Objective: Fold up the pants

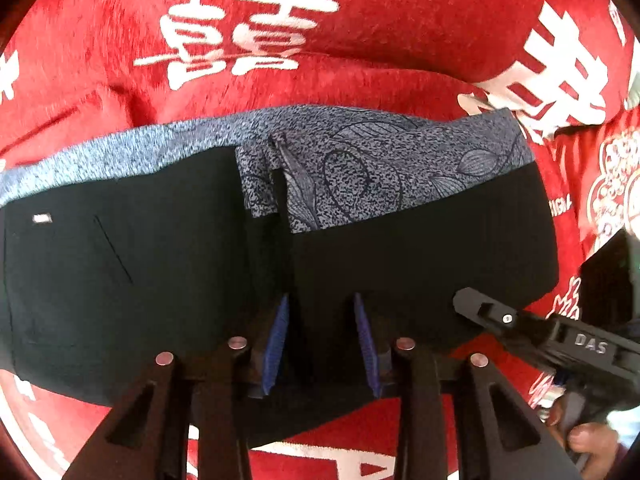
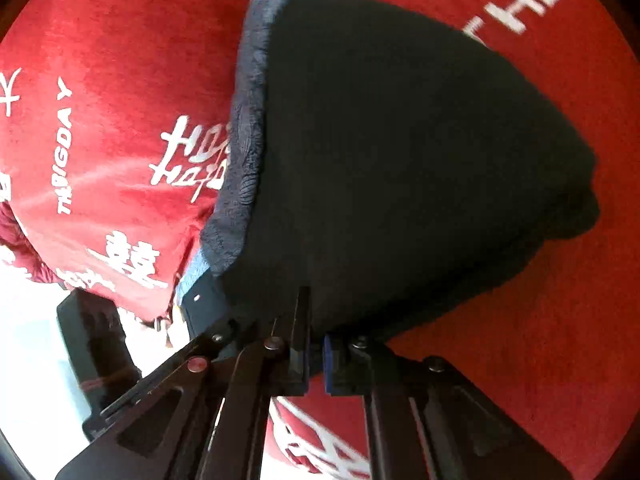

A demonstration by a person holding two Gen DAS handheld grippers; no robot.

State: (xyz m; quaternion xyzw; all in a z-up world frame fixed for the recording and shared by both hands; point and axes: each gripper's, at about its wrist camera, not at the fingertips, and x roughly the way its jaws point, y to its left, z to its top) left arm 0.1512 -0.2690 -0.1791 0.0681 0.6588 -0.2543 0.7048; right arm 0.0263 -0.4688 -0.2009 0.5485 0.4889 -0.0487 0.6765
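The black pants (image 1: 400, 256) with a blue-grey patterned lining (image 1: 360, 160) lie on a red blanket (image 1: 380, 28). In the left wrist view my left gripper (image 1: 322, 316) stands open over the near edge of the pants, blue pads (image 1: 280, 340) apart, black fabric between them. My right gripper (image 1: 472, 302) comes in from the right at the pants' near right edge. In the right wrist view my right gripper (image 2: 316, 354) is nearly closed on the black fabric edge (image 2: 400, 160), which bulges up ahead of it; the patterned lining (image 2: 248, 120) shows at its left side.
The red blanket (image 2: 100, 80) with white lettering covers the whole surface. A white floor area (image 2: 32, 340) and a dark object (image 2: 96, 344) lie past the blanket's edge in the right wrist view. A hand (image 1: 588, 436) holds the right gripper.
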